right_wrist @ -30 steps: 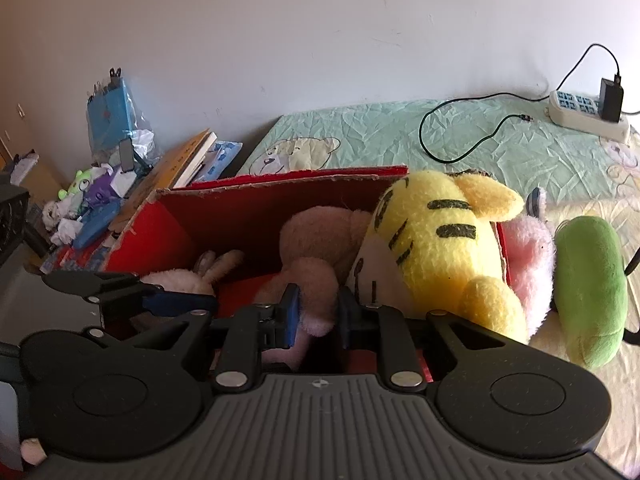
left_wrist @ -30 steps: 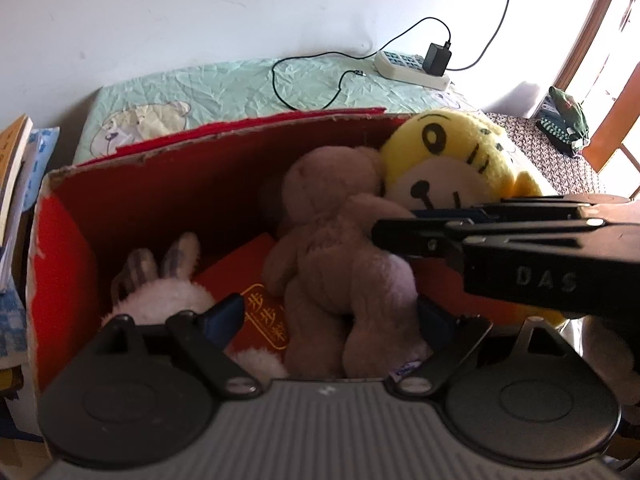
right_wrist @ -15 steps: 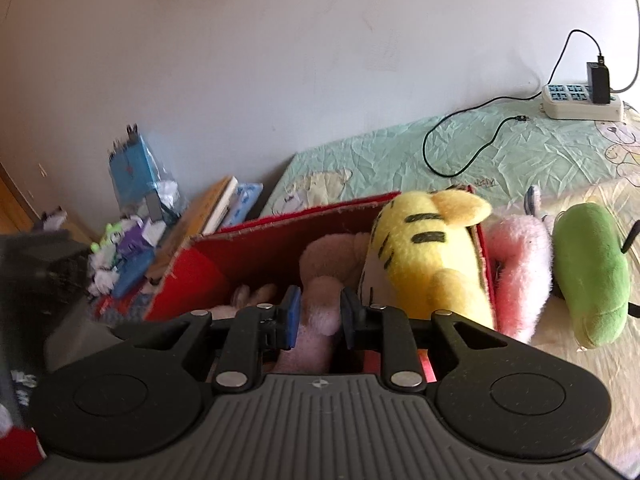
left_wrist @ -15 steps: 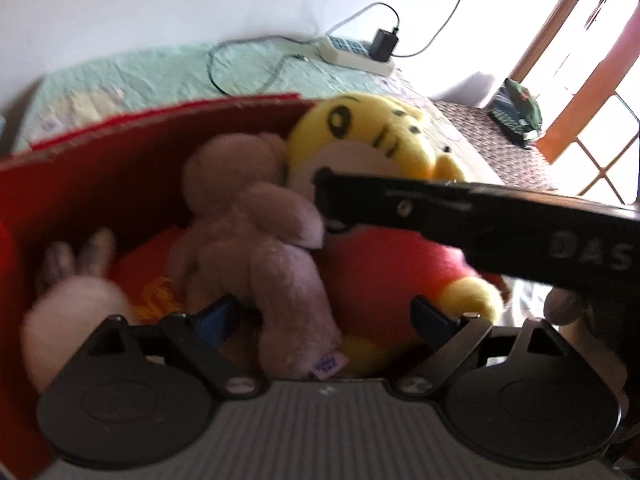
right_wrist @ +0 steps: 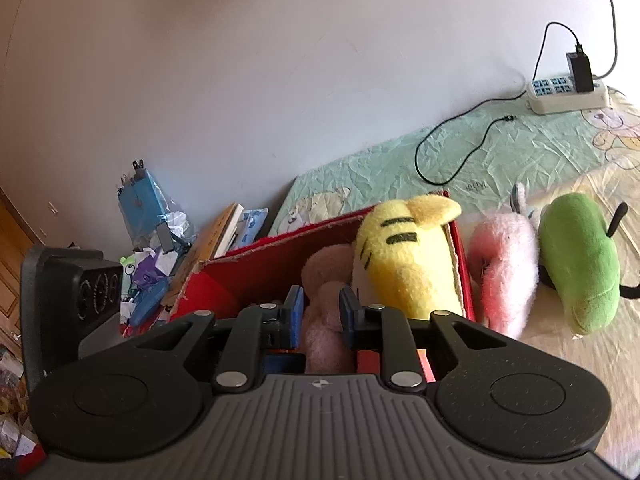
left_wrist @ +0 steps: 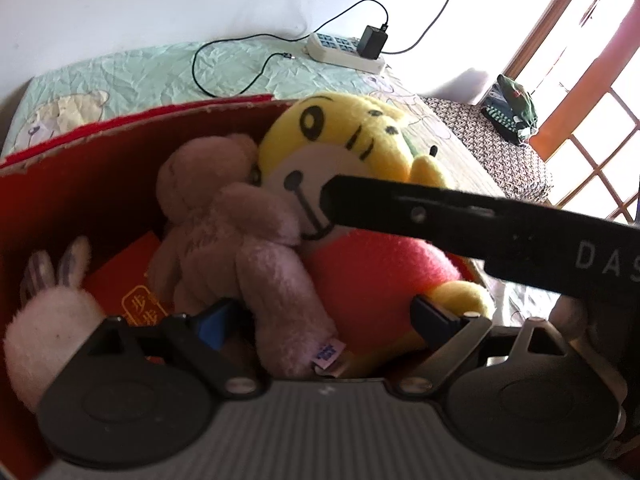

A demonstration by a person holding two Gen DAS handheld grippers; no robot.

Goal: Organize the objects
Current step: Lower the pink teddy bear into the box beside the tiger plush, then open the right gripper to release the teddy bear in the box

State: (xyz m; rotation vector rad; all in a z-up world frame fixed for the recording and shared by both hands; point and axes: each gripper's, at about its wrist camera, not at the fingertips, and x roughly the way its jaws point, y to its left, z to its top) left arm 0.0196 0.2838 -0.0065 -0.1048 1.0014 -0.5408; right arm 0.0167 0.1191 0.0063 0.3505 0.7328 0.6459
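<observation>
Fingers (right_wrist: 295, 312) of your right gripper (right_wrist: 322, 314) are sitting narrow around a limb of the soft mauve-brown plush bear (left_wrist: 224, 232), and they look closed on it, though the contact itself is half hidden; your left gripper (left_wrist: 320, 320) is hanging with its blue-padded fingers (left_wrist: 214, 318) spread wide, straddling the bear's leg and gripping nothing.

Take the red cardboard box (left_wrist: 80, 184) as your landmark: the bear is lying inside it, leaning against the yellow tiger plush with the red body (left_wrist: 360, 184), which is filling the box's right end; a small white rabbit plush (left_wrist: 44, 320) is sitting in the near-left corner, over a red booklet with gold characters (left_wrist: 132, 284); just outside the right wall, a fluffy pink plush (right_wrist: 504, 268) and a green plush (right_wrist: 576, 256) are lying on the bed sheet (right_wrist: 500, 148).

You seem to be settling the bear into the box; it is already within the walls, so the step is near its end; next, I judge, you are needing to part the right fingers cleanly so the fur does not drag, lift clear of the rim, and go for the pink plush beyond the right wall.
</observation>
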